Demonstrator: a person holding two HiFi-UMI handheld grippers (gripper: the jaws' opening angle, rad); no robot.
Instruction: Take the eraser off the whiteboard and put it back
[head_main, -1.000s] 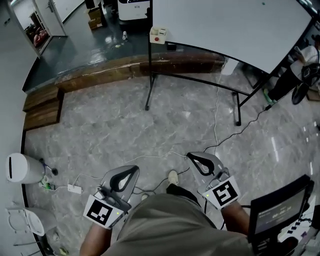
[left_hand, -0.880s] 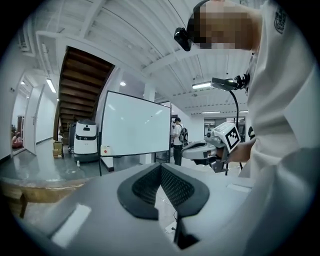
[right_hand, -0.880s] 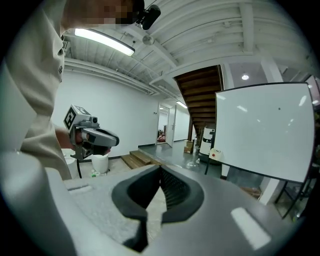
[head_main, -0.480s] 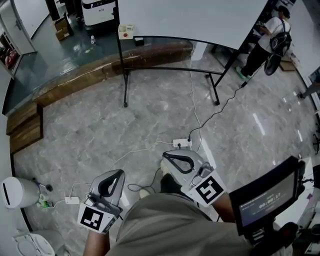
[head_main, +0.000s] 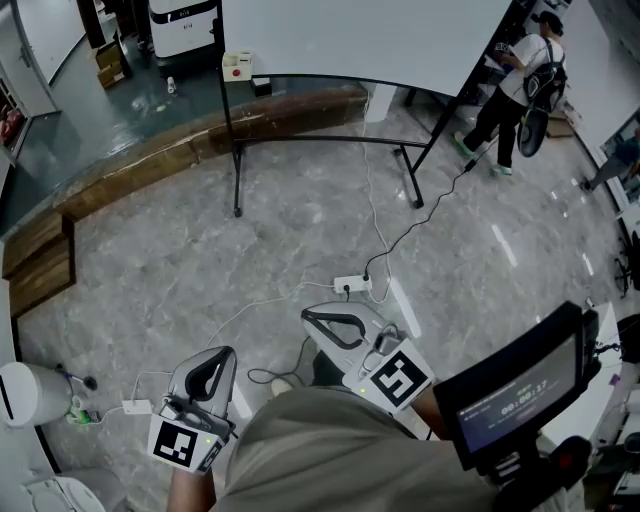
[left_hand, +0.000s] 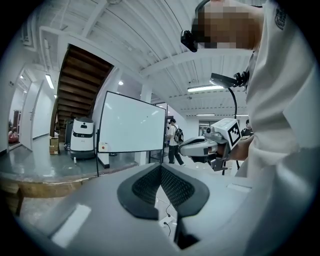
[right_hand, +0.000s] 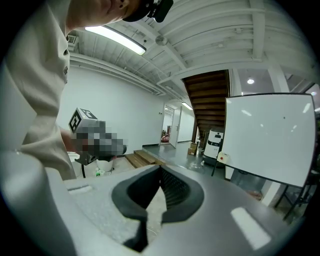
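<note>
floor (head_main: 180, 260): open | cable (head_main: 410, 225) (trailing) crosses | whiteboard stand (head_main: 320, 140) ahead

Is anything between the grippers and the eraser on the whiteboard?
Nothing tall. Only a white power strip and thin cables lie on the grey marble floor between the left gripper, the right gripper and the small cream eraser.

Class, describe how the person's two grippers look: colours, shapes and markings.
The left gripper and the right gripper have rounded light grey shells, with black textured pads framing a dark loop at the front. The left marker cube and the right marker cube are white with black square patterns. The person wears a light top.
</note>
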